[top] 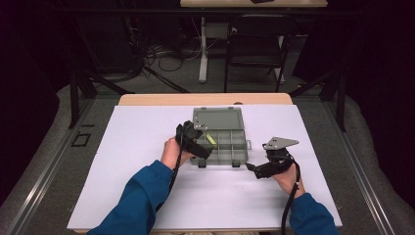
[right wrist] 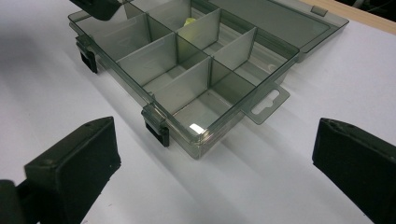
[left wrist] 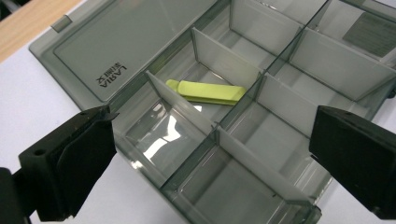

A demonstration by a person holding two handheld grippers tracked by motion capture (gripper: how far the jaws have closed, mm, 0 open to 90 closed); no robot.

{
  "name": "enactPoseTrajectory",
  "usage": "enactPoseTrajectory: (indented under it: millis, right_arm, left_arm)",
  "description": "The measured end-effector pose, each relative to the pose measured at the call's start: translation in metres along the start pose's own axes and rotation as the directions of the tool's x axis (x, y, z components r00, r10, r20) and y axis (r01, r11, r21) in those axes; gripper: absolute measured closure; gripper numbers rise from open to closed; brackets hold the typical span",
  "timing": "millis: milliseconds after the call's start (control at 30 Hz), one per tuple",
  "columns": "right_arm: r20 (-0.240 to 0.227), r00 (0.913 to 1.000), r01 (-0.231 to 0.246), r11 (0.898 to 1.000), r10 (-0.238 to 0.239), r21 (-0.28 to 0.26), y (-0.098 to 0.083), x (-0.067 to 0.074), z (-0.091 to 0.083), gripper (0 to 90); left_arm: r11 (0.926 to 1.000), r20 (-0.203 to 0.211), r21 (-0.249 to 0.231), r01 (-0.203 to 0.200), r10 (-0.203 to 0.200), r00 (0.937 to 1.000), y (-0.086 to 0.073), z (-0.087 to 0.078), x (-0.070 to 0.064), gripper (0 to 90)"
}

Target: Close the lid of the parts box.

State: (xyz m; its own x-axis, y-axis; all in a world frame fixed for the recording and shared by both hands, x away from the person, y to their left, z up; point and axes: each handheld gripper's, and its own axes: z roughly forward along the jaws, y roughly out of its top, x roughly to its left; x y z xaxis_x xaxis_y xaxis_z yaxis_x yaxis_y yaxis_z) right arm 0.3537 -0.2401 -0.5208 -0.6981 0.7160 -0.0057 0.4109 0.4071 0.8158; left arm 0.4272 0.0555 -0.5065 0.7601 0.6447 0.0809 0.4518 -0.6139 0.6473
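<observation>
A dim room with a dark chair (top: 259,39) and loose cables on the floor lies beyond the table (top: 147,196), whose white top carries a smoke-grey compartment box (top: 234,152) near its middle. The box lies open, its lid (top: 219,119) folded flat on the far side, with two dark latches along the near wall. In the left gripper view a yellow-green clip (left wrist: 206,92) lies flat in one of the far compartments, beside the lid hinge; the other cells that can be seen look empty.

Judging from this, the clip is already in its cell and the left gripper (top: 195,142) is free of it, so the placing step looks finished or nearly so. What follows would probably be either fetching another piece or closing the lid. Closing would call for catching the far lid edge, swinging it over toward the near wall, and pressing the latches home, with the right gripper (top: 266,166) steadying the box.

The left gripper hovers over the box's left part, jaws spread wide and holding nothing, pointed down and forward into the compartments; the hand grips it from the near left, sleeve angled in from the bottom. The right gripper sits just right of the box's near right corner, low over the table, jaws likewise wide apart and empty, aimed leftward at the box, with its grey plate (top: 280,143) on top.
</observation>
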Motion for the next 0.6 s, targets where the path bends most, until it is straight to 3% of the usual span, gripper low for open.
enactPoseTrajectory:
  millis: [133,233,333,400,600]
  right_arm:
    - [-0.002,1.0,0.003,1.0,-0.003,-0.004,0.0,0.0,-0.001,0.0]
    - [-0.006,1.0,0.001,1.0,-0.001,-0.005,0.0,0.0,-0.001,0.0]
    - [-0.009,1.0,0.003,1.0,-0.003,-0.001,0.0,0.001,0.0,0.0]
    - [-0.013,0.9999,0.003,1.0,-0.003,-0.001,0.0,0.0,0.0,0.0]
    - [-0.016,0.9999,0.004,1.0,-0.004,0.005,0.0,-0.001,0.003,0.0]
  left_arm:
    - [0.9998,0.007,0.013,0.014,-0.014,0.9999,0.0,0.005,0.0,5.7]
    - [0.9996,0.005,0.027,-0.002,0.002,1.0,0.001,0.01,-0.001,14.3]
    - [0.9994,0.008,0.034,-0.008,0.007,0.9999,0.002,0.013,-0.002,16.7]
    - [0.9987,-0.01,0.045,-0.022,0.023,0.9997,0.003,0.015,-0.003,21.1]
    - [0.998,-0.016,0.062,0.014,-0.014,0.9998,-0.003,0.025,-0.002,37.2]
